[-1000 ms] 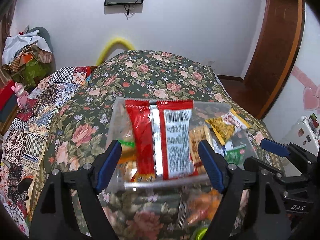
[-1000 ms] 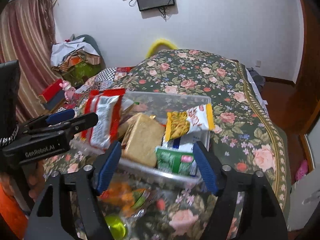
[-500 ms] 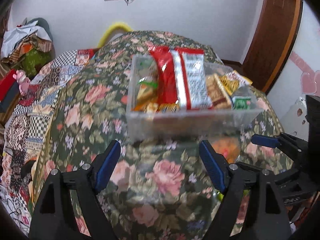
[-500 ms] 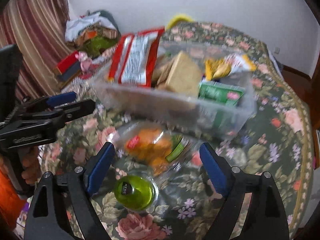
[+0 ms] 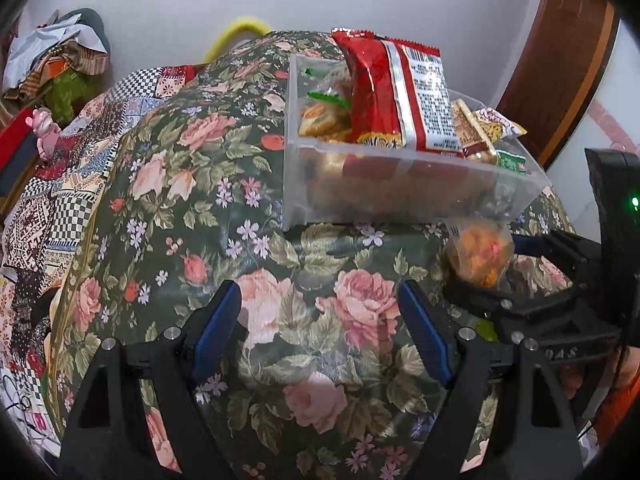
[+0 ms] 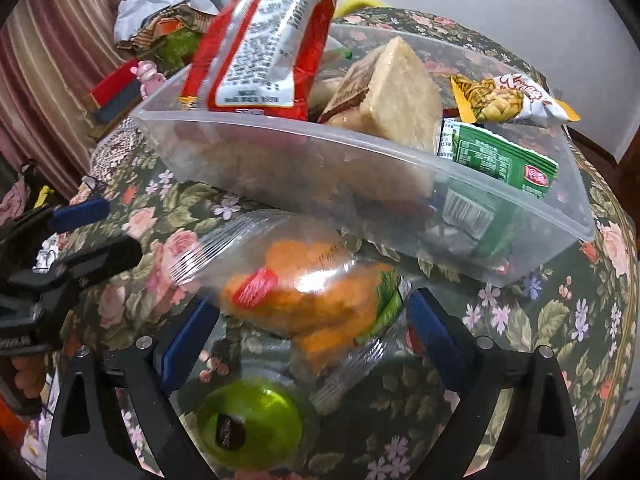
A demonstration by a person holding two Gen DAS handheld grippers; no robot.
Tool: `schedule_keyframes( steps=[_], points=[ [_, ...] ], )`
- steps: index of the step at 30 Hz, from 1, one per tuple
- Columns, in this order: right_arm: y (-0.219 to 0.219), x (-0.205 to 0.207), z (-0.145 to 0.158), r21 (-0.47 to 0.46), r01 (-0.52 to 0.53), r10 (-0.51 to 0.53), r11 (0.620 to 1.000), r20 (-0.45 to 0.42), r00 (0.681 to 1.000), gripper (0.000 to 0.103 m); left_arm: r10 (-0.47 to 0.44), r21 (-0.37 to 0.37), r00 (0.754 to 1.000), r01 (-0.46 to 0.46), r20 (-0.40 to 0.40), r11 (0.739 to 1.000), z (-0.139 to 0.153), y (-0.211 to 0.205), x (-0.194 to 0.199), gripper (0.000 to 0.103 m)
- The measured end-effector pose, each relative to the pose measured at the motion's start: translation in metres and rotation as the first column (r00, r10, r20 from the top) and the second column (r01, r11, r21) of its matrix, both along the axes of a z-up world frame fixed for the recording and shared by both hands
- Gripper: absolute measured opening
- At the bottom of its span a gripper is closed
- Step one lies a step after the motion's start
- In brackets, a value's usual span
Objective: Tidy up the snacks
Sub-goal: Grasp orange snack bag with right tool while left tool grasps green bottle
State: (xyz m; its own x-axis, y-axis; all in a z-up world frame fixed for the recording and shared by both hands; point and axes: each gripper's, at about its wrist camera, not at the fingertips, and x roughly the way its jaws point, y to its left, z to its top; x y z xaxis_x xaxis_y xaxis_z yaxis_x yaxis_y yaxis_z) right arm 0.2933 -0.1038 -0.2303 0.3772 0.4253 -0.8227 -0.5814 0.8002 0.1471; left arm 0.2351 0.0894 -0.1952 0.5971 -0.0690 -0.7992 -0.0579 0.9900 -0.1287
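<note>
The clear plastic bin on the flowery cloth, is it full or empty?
Full. The clear plastic bin is packed with snack packets; the red packet and a yellow one stick up past its rim.

Blurred in the right wrist view: print on the clear bag of orange snacks (image 6: 304, 292), unreadable. Half masked by frosted walls: lower contents of the clear bin (image 6: 360, 184). Cut off by the lower edge: the green-lidded cup (image 6: 252, 416). Mostly hidden behind the right claw (image 5: 480, 276): that same bag in the left wrist view.
</note>
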Motion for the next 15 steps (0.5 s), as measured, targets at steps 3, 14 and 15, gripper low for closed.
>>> schedule_keyframes(
  steps=[3, 14, 15],
  points=[
    [-0.004, 0.000, 0.001, 0.028, 0.010, -0.010, 1.000, 0.002, 1.000, 0.086, -0.005, -0.004, 1.000, 0.005, 0.003, 1.000, 0.000, -0.002, -0.003, 0.081],
    [-0.037, -0.020, 0.015, 0.111, 0.053, -0.056, 0.992, 0.021, 0.998, 0.053, -0.062, -0.028, 0.998, 0.062, 0.012, 0.998, 0.013, -0.034, -0.016, 0.081],
    [-0.040, -0.020, 0.016, 0.114, 0.061, -0.064, 0.992, 0.020, 0.998, 0.052, -0.070, -0.028, 0.997, 0.070, 0.015, 0.997, 0.014, -0.038, -0.016, 0.081]
  ],
)
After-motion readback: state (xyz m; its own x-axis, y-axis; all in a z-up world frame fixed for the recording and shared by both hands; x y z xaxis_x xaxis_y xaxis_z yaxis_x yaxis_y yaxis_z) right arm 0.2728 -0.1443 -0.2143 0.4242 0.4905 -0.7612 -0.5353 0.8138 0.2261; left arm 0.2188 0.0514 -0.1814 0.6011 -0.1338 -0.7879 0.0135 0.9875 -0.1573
